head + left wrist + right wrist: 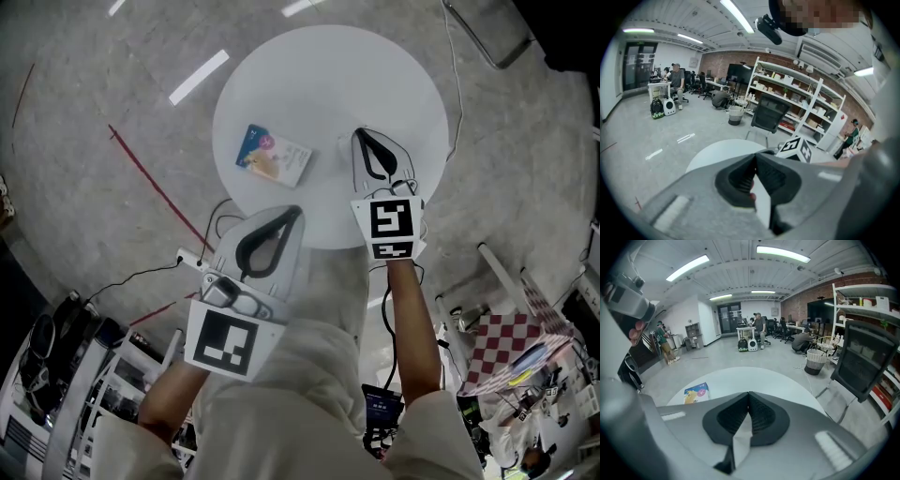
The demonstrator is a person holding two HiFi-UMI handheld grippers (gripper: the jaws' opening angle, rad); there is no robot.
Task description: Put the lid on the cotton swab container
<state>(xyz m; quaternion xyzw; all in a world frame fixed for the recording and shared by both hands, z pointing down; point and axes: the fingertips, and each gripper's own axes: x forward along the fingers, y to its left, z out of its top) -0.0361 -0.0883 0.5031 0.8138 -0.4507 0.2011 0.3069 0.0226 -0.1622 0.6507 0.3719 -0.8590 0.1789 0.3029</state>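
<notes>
A flat cotton swab container (272, 155) with a blue and white printed top lies left of centre on the round white table (403, 84). It also shows at the left of the right gripper view as the container (696, 393). I cannot make out a separate lid. My left gripper (294, 213) hovers over the table's near edge, shut and empty, jaws meeting in the left gripper view (755, 154). My right gripper (359, 134) is over the table just right of the container, shut with nothing held (749, 393).
Cables and a power strip (192, 260) lie on the floor beside the table. A black office chair (768, 115), a bin (735, 115) and shelving (801, 98) stand beyond it. People sit at desks (757, 326) far off. Checked cloth and clutter (511, 342) lie at the lower right.
</notes>
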